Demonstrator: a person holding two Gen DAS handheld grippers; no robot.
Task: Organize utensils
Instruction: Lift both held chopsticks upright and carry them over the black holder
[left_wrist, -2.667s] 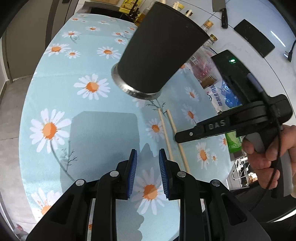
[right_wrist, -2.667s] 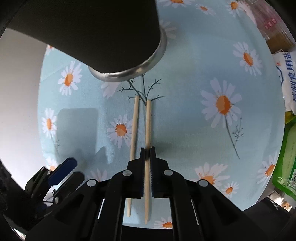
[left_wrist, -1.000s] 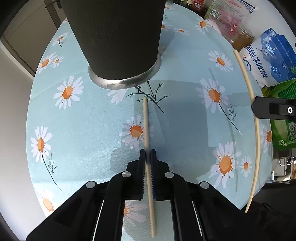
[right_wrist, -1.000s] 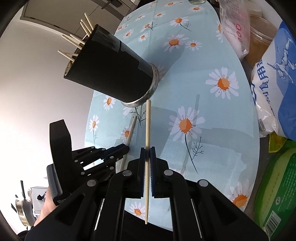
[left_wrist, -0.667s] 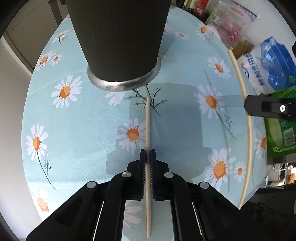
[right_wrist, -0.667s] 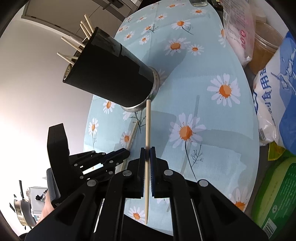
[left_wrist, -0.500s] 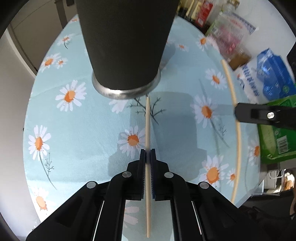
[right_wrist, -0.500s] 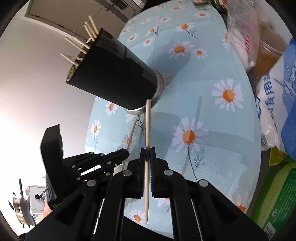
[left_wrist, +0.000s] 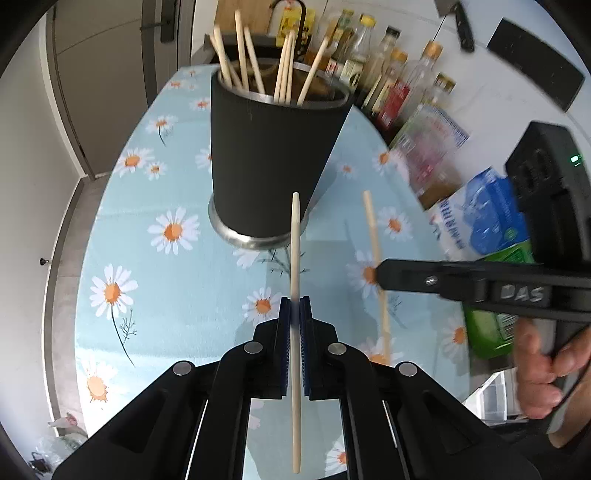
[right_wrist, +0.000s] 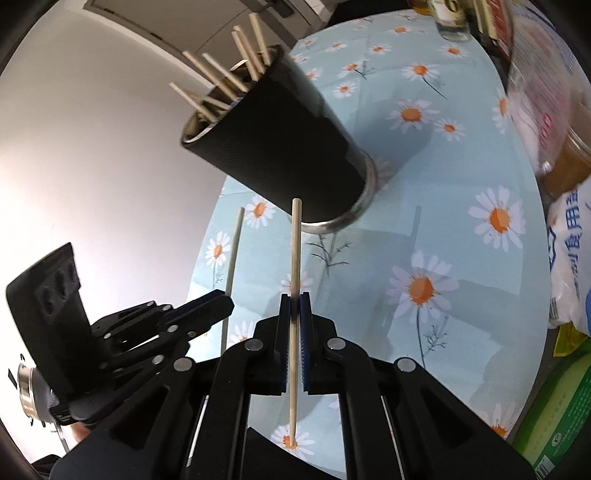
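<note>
A black utensil holder (left_wrist: 275, 155) with a steel base stands on the daisy tablecloth and holds several wooden chopsticks. My left gripper (left_wrist: 294, 306) is shut on one wooden chopstick (left_wrist: 295, 258), lifted clear of the cloth, its tip in front of the holder's base. My right gripper (right_wrist: 294, 302) is shut on a second chopstick (right_wrist: 295, 251), also raised and pointing at the holder (right_wrist: 280, 147). In the left wrist view the right gripper (left_wrist: 380, 273) comes in from the right with its chopstick (left_wrist: 373, 229). The left gripper (right_wrist: 218, 306) and its chopstick (right_wrist: 234, 251) show at lower left of the right wrist view.
Bottles (left_wrist: 391, 62) and jars stand behind the holder. A blue-and-white bag (left_wrist: 476, 218) and a green packet (left_wrist: 495, 295) lie at the right table edge. A jar (right_wrist: 569, 162) and a plastic pouch (right_wrist: 532, 85) sit right. A person's hand (left_wrist: 543, 369) grips the right tool.
The left gripper closed on the chopstick that lay on the cloth and lifted it; the holder's rim now shows. The right gripper with its chopstick moved closer beside it.
</note>
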